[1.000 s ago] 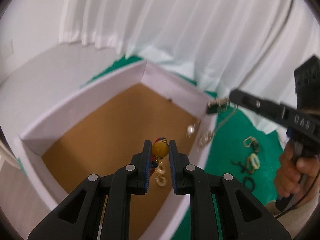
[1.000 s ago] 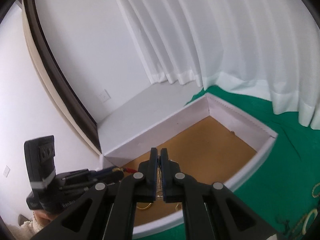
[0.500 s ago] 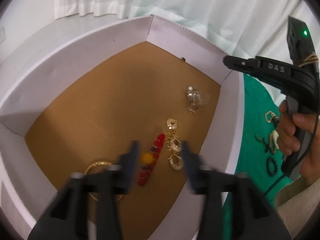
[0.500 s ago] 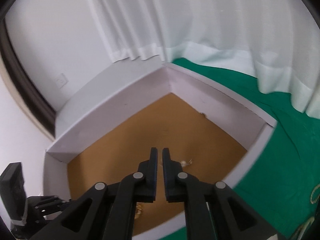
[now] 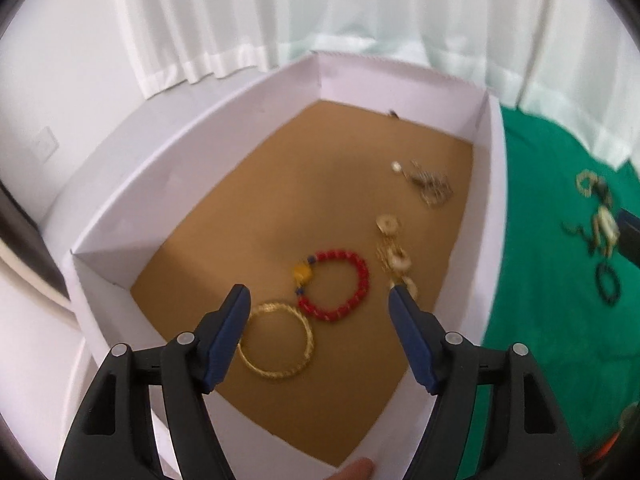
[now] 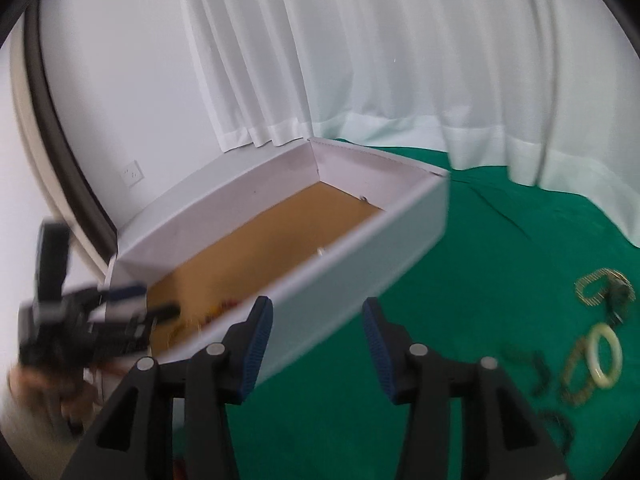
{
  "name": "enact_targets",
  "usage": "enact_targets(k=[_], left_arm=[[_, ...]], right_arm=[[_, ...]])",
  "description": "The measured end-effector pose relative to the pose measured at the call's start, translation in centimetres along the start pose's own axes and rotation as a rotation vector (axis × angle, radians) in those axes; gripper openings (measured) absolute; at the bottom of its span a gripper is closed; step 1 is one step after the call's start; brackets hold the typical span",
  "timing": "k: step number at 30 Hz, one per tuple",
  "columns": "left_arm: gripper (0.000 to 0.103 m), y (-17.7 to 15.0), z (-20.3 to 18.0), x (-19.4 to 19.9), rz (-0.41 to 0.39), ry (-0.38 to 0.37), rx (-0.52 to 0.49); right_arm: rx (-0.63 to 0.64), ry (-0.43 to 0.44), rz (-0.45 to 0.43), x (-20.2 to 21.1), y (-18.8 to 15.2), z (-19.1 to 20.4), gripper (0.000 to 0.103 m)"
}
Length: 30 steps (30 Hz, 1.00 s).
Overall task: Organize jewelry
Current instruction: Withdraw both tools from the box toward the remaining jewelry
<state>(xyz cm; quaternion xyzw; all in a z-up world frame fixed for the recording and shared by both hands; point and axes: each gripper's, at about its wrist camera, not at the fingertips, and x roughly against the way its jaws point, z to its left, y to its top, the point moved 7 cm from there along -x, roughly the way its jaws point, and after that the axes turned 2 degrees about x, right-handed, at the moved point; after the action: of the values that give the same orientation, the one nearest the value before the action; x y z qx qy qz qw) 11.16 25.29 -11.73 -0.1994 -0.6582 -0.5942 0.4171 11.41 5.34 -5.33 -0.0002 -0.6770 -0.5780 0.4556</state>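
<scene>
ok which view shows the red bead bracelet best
The left wrist view: the red bead bracelet lies whole on the box floor beside the gold bangle. In the right wrist view the near box wall hides all but a blurred red speck.

From the right wrist, the near wall of the box (image 6: pixel 352 256) hides most of the floor inside, so only scraps of red and gold peek over the rim. The left gripper (image 6: pixel 132 304) is a dark smear at the frame's left edge, the hand under it just a blur. From the left wrist, the chain (image 5: pixel 430 184) in the box is too soft to read, and the pieces on the green cloth (image 5: pixel 532 280) smear together at the right edge.
</scene>
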Motion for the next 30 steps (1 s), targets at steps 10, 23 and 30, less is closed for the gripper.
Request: enact_targets(k=[10, 23, 30], left_arm=[[0.076, -0.8, -1.8, 0.8, -0.026, 0.128, -0.117], [0.097, 0.2, -2.3, 7.0, -0.207, 0.092, -0.007], [0.1, -0.9, -10.8, 10.7, -0.247, -0.137, -0.17]], right_arm=[[-0.058, -0.191, 0.029, 7.7, -9.1, -6.9, 0.048], [-0.198, -0.416, 0.082, 12.0, -17.2, -13.9, 0.075], [-0.276, -0.535, 0.127, 13.0, -19.9, -16.6, 0.08]])
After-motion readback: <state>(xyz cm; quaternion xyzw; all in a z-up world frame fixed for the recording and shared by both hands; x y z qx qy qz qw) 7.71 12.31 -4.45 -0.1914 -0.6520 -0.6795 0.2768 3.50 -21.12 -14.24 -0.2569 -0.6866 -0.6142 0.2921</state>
